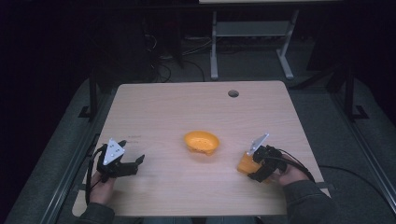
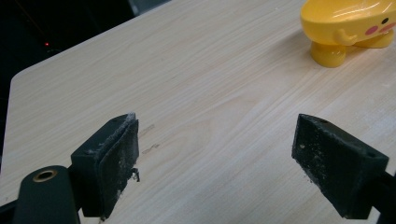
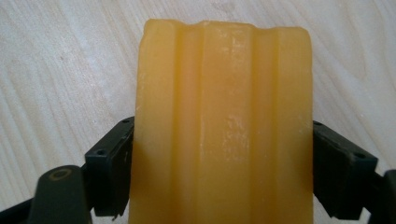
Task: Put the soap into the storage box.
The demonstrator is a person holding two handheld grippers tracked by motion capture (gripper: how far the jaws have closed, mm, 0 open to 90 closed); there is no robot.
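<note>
Right gripper [image 1: 258, 169] is pinching the ridged, waxy orange block [image 3: 219, 126] across its flat sides at five o'clock on the pale wooden table [image 1: 196, 105], likely for a firm hold. Left gripper [image 1: 132, 164], spread and empty, is waiting at seven o'clock. Farther off, the yellow footed plastic bowl [image 1: 201, 142] is sitting near centre.

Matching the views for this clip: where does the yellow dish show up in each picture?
High view: yellow dish at table centre, between the grippers.
Left gripper view: top right corner, beyond the open jaws.
Right gripper view: not in it.
Shared landmark: the light wooden table.
</note>
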